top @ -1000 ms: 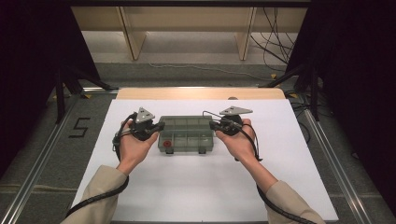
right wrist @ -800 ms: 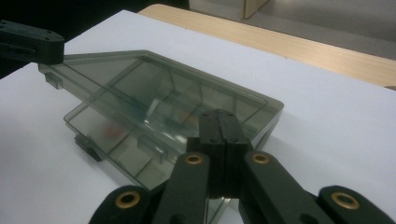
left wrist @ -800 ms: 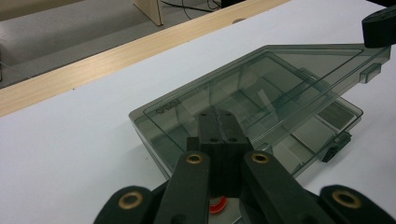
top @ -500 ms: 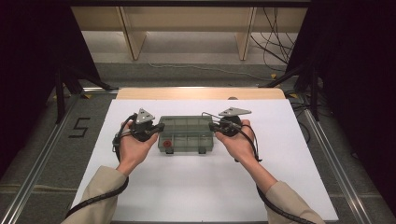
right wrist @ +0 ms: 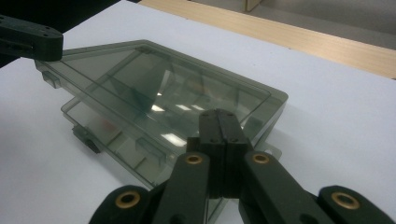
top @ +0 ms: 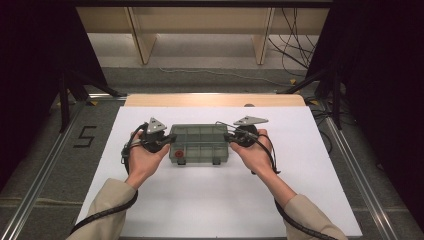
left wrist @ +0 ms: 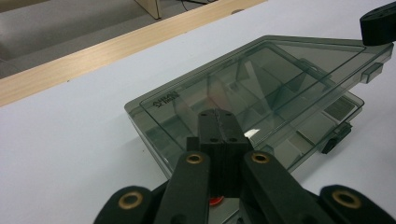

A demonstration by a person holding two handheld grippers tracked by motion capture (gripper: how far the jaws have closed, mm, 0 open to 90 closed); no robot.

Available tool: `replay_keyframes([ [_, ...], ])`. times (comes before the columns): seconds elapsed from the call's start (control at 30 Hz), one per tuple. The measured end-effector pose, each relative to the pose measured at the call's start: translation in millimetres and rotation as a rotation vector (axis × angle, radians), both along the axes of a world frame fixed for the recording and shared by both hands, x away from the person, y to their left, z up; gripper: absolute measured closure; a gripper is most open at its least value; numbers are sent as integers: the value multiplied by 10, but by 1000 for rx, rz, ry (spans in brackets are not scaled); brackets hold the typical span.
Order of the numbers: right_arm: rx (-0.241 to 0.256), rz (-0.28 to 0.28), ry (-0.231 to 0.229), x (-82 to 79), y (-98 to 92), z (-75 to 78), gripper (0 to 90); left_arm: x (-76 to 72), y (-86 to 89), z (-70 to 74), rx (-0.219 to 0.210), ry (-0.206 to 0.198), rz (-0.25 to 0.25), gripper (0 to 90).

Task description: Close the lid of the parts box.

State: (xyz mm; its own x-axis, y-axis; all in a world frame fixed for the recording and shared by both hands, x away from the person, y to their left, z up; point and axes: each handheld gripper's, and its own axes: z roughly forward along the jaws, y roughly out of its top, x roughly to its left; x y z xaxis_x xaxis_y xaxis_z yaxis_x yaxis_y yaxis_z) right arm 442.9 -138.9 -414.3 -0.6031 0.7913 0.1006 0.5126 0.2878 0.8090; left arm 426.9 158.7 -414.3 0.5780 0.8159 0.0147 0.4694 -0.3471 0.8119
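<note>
Two closed tongs, left tongs [top: 167,143] and right tongs [top: 229,137], flank one compartment box [top: 200,143].

Surroundings beyond the work in hand

A white sheet [top: 210,200] is covering most of a table whose bare wooden edge [top: 215,100] is showing as a strip along the far side, above the frame's middle. A black numeral 5 [top: 85,136] is lying on the grey floor at middle left. Pale wooden furniture legs [top: 142,42] are standing at the top, and cables [top: 295,30] are trailing at upper right.
</note>
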Motion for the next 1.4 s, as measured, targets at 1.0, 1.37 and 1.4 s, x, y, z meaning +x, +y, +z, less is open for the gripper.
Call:
replay_keyframes([
  [1.0,-19,8,15,10,11,-69,900,13,1,-62,20,32,-2,900],
  [1.37,-19,5,35,2,18,-88,900,19,-20,-110,-24,35,21,900],
  [1.4,-20,3,37,0,18,-88,900,18,-18,-111,-21,35,24,900],
])
